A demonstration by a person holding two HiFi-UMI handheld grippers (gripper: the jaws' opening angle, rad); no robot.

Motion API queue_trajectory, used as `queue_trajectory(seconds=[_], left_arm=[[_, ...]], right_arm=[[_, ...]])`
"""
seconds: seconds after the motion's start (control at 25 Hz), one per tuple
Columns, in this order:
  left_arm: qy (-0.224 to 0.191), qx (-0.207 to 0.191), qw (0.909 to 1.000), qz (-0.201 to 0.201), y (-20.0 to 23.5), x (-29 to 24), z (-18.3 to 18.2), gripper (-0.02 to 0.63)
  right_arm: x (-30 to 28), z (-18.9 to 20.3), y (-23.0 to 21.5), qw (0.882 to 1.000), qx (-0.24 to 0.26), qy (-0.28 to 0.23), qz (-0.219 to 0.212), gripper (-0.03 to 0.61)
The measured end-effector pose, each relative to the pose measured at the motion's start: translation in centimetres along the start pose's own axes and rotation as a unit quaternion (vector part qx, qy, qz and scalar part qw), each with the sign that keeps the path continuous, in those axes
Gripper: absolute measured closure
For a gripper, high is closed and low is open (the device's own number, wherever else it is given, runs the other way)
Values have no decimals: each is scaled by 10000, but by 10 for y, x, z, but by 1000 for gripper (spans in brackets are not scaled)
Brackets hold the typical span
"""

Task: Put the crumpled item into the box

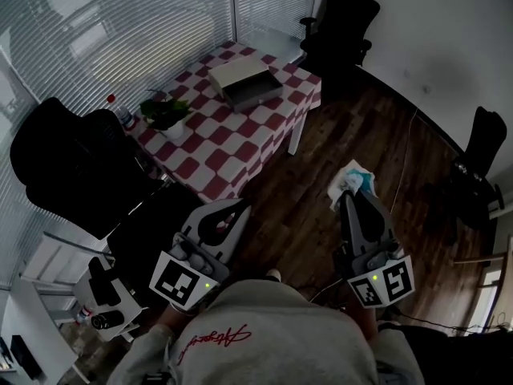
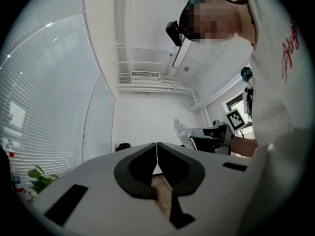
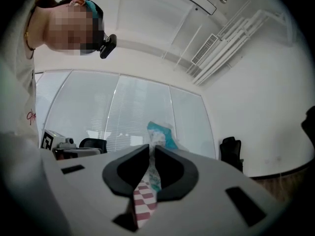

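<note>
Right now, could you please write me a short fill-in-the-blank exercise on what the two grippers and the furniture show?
The right gripper holds the crumpled item over the wooden ____.
The left gripper is shut and holds ____.
The box stands open on top of the ____.
A potted plant stands beside a ____ with a red cap.
Missing words: floor; nothing; table; bottle.

Our right gripper (image 3: 151,149) pinches the crumpled item (image 3: 160,134).
We see its two dark jaws closed on the white and blue-green wad, which sticks up toward 12 o'clock. A black chair (image 3: 230,152) stands at 3 o'clock, and a checked cloth (image 3: 144,203) shows at 6 o'clock.
</note>
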State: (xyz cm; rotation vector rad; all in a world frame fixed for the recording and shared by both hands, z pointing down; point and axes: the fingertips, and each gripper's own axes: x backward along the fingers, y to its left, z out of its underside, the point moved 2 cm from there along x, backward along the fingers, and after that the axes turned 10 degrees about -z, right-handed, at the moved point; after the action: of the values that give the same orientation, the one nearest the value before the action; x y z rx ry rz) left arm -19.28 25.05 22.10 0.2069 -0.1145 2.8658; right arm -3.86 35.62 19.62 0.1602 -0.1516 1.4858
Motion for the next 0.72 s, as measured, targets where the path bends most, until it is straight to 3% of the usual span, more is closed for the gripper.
queue_trajectory(seconds=[0.44, 0.72], left_arm=[[-52, -49, 9997, -220, -4, -58, 9, 595], [25, -54, 9990, -449, -4, -66, 16, 595]], right_arm=[[-11, 15, -51, 9993, -149, 41, -326, 532], [-19, 25, -64, 9981, -291, 11, -545, 532]])
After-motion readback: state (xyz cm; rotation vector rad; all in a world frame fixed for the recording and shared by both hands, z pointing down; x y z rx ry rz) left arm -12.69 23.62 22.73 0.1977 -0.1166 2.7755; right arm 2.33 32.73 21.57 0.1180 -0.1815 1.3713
